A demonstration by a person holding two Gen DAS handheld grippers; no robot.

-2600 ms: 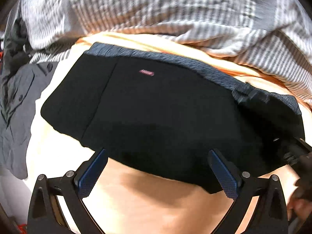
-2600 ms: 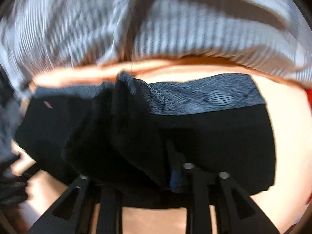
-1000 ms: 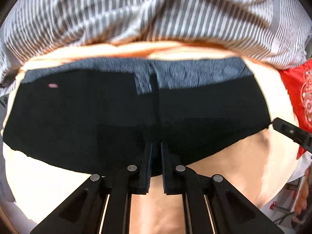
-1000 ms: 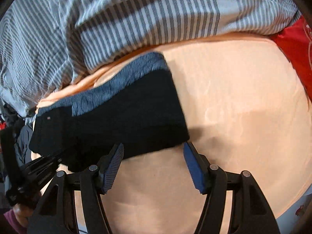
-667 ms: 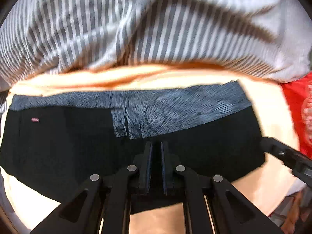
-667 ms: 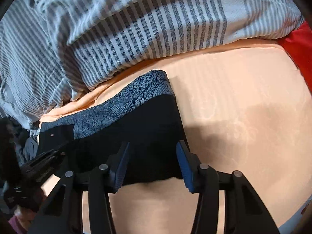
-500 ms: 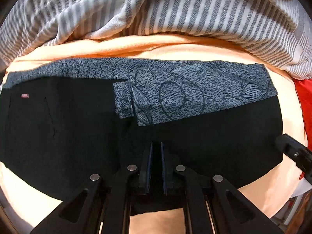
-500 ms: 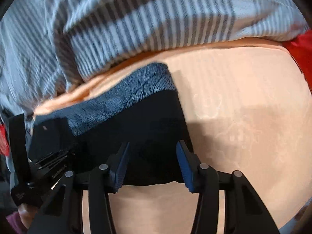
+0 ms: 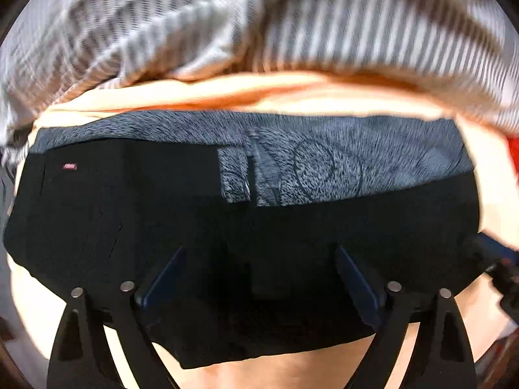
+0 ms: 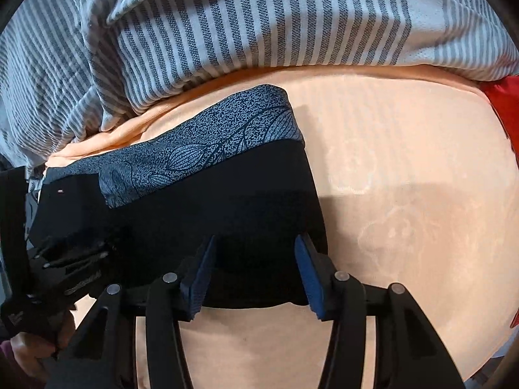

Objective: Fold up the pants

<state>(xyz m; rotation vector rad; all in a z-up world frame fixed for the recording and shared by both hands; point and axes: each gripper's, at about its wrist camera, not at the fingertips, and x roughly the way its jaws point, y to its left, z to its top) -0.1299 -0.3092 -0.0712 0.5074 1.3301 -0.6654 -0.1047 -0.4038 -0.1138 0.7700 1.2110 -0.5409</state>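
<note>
On the bed (image 10: pixel 405 178), you are hovering both released units, left hand-held gripper (image 9: pixel 259 278) just opened, right hand-held gripper (image 10: pixel 256 272), over folded pants (image 9: pixel 129 214); press the near edge flat.

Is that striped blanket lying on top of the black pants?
No, the striped blanket is bunched up behind the black pants, with a strip of peach sheet showing between them.

1. A bedroom in a home; the work surface is a bed, covered by a soft peach sheet (image 10: pixel 405 168) with a faint embossed pattern;
2. A rumpled grey-and-white striped duvet (image 10: pixel 259 22) is heaped along the sheet's far edge;
3. A red cloth (image 10: pixel 506 110) lies at the right edge;
4. Black pants (image 10: pixel 201 204) with a patterned grey waistband lie on the sheet.
</note>
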